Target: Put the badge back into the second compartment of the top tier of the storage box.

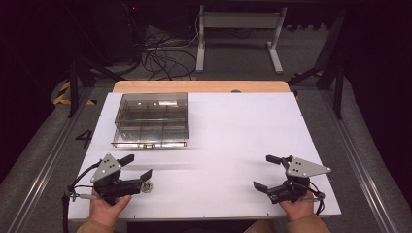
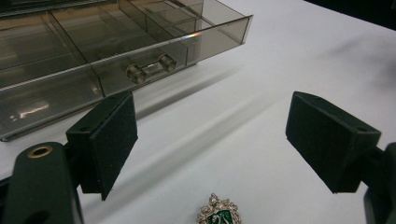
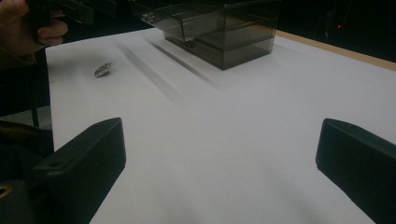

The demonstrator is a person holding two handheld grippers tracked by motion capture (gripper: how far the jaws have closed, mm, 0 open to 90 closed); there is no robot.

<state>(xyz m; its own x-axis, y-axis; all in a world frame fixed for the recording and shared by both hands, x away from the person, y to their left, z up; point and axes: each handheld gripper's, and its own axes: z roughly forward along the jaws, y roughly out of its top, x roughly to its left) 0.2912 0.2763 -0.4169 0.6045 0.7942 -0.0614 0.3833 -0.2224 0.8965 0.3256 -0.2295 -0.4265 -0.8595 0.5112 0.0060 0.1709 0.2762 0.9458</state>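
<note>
The left claw [image 1: 138, 167] sits at the near left of the white tabletop [image 1: 233, 136], held in a hand [image 1: 108, 209] that comes in from the near edge; its jaws are spread wide with nothing pinched between them, and the left gripper view shows only bare tabletop in the gap. A small jewelled brooch [image 1: 146, 185], silver-edged with a green centre, lies flat on the tabletop just beside the left claw's near jaw; in the left gripper view the brooch [image 2: 219, 214] lies low in the frame, between the two jaws but nearer the camera than their pads, touching neither; in the right gripper view it [image 3: 103, 69] shows as a small glinting piece off to the far left. A smoky transparent drawer box [image 1: 151, 118] stands at the far left of the tabletop, well apart from both claws; its lower drawer is pulled out toward the near side, its compartments open to view; the left gripper view shows the drawer's clear handle [image 2: 151, 68] facing the claw. The right claw [image 1: 266, 171] rests at the near right of the tabletop in the other hand [image 1: 297, 209], well apart from the brooch and the box; its jaws are also spread wide, holding nothing, with plain white tabletop between them.
</note>
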